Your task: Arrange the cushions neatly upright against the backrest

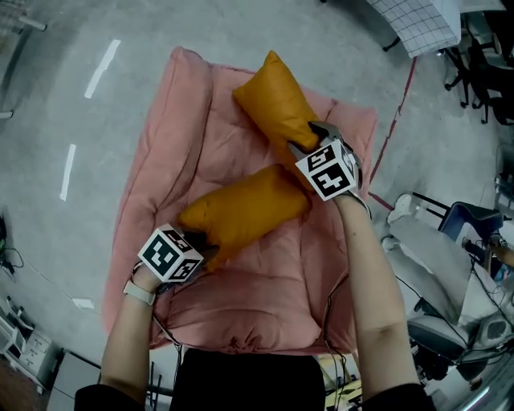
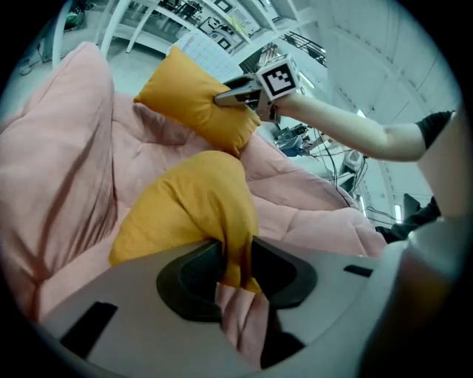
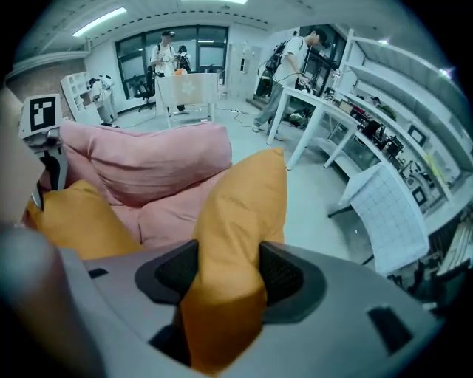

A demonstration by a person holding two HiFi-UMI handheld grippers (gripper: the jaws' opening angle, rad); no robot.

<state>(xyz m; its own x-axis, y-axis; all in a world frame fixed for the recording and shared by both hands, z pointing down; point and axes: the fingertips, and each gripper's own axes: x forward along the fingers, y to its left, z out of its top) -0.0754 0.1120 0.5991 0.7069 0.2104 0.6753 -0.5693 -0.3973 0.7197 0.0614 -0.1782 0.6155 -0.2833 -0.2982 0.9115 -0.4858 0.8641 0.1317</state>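
Two orange cushions lie on a pink padded sofa [image 1: 169, 144]. My left gripper [image 1: 205, 243] is shut on the near cushion [image 1: 245, 209], pinching a fold at its corner. In the left gripper view that fold [image 2: 188, 207] runs down between the dark pads [image 2: 192, 277] of the left gripper [image 2: 235, 266], with pink fabric beneath. The far cushion [image 1: 277, 100] is held at its near end, with my right gripper [image 1: 309, 138] shut on it. In the right gripper view the cushion [image 3: 240, 214] stands tilted up, filling the right gripper [image 3: 228, 277] between its jaws. A raised pink bolster [image 3: 148, 159] lies behind it.
A white grid board [image 1: 418, 24] and chairs [image 1: 474, 56] stand at the far right. A red floor line [image 1: 397, 112] runs beside the sofa. Grey equipment and cables [image 1: 442, 273] crowd the near right. People [image 3: 166, 48] stand far off by desks [image 3: 318, 111].
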